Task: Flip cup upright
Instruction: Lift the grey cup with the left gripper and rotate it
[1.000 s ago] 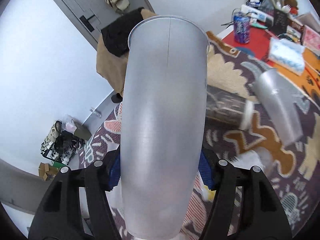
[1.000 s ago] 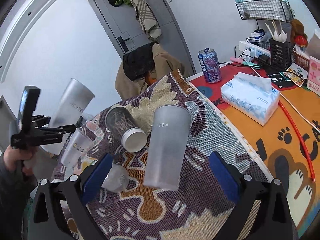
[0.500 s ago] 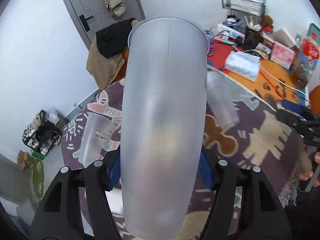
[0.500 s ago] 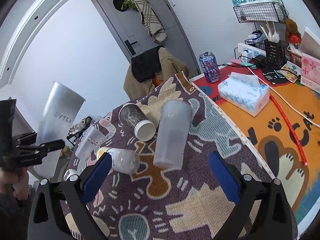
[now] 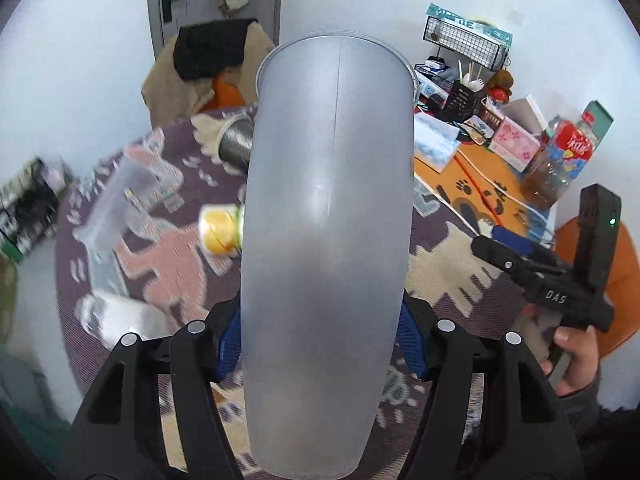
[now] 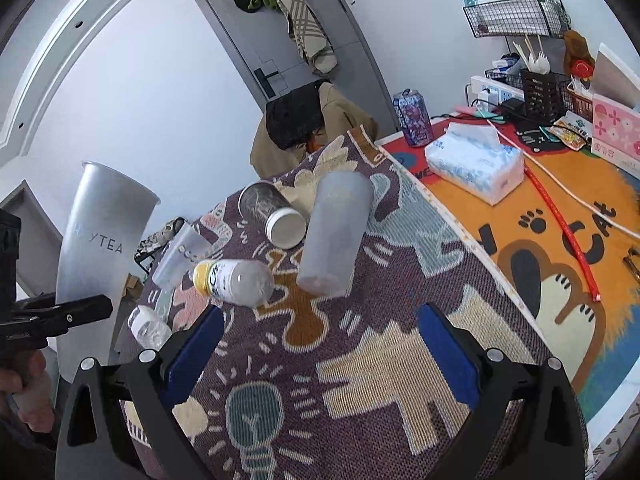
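Observation:
My left gripper (image 5: 320,344) is shut on a tall frosted grey cup (image 5: 328,220), its open rim pointing away from the camera. In the right wrist view this cup (image 6: 100,248) stands almost upright, rim up, held in the air off the left edge of the table by the left gripper (image 6: 68,316). My right gripper (image 6: 316,356) is open and empty above the patterned cloth (image 6: 360,360). It also shows in the left wrist view (image 5: 520,256). A second frosted cup (image 6: 334,232) lies on its side on the cloth.
On the cloth lie a dark cup with a white lid (image 6: 272,212), a small clear cup (image 6: 180,252), a yellow-capped bottle (image 6: 236,280) and another bottle (image 6: 148,328). A tissue pack (image 6: 476,164), a soda can (image 6: 414,118) and a red strip (image 6: 560,224) are on the orange mat.
My left gripper has swung round with the grey cup, so its view now faces the table's right side and the right gripper. The right gripper has pulled back a little.

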### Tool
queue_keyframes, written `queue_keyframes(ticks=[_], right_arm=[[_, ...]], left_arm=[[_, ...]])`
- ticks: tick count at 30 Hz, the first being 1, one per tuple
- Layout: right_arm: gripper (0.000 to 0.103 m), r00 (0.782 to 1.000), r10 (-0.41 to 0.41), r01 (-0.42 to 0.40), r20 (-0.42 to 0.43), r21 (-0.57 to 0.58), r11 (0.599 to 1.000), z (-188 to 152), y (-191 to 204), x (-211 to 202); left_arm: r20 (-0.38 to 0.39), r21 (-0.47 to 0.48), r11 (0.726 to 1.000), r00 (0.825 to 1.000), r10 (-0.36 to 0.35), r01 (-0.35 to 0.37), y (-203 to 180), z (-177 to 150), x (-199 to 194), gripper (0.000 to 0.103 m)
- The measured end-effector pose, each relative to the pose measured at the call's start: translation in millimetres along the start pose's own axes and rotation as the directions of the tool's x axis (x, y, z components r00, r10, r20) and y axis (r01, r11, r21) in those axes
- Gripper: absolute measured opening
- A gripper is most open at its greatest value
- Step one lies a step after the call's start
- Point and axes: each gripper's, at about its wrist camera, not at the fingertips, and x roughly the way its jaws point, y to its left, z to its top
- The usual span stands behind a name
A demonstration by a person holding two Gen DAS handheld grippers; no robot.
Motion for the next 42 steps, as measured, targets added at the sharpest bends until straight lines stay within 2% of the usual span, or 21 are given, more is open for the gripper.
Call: queue_keyframes(ticks=[12,23,27,28,30,32,38,42], right_arm=[[0.095,0.996,-0.027,0.027,-0.082,0.009,1.000,-30,-17,14],[0.095,0.985,-0.024,0.032,-0.169,0.045,0.998,-51,-34,27],[0.095,0.983,-0.021,0.036,-0.183,0.076,0.997,-56,-43,31],[0.095,0.983,-0.020,0.036,-0.185,0.080,0.996,-56,-44,32],[0.095,0.982,-0.009,0.027,-0.189,0.089,0.996,-55,-45,35],[0.095,0.982,0.009,0.009,-0.191,0.091,0.996,-51,-42,38],[0.095,0.976,0.098,-0.078,-0.192,0.112,0.991,-39,-29,48],[0.091,0.959,0.183,-0.158,-0.217,0.126,0.979,-31,-14,60]], left_arm=[[-0.055,-0.120,0.988,0.993,-0.104,0.097,-7,-49,48,0.064],[-0.130,-0.220,0.968,0.980,-0.153,0.122,-6,-73,112,0.064],[-0.188,-0.243,0.965,0.971,-0.145,0.097,-7,-77,132,0.068],[-0.188,-0.243,0.966,0.973,-0.136,0.088,-8,-76,132,0.073],[-0.154,-0.239,0.967,0.979,-0.130,0.091,-9,-74,124,0.089],[-0.124,-0.231,0.969,0.985,-0.121,0.090,-9,-72,114,0.093],[-0.056,-0.229,0.973,0.997,-0.057,0.042,3,-69,83,0.093],[-0.017,-0.268,0.963,1.000,-0.023,0.017,23,-74,63,0.093]])
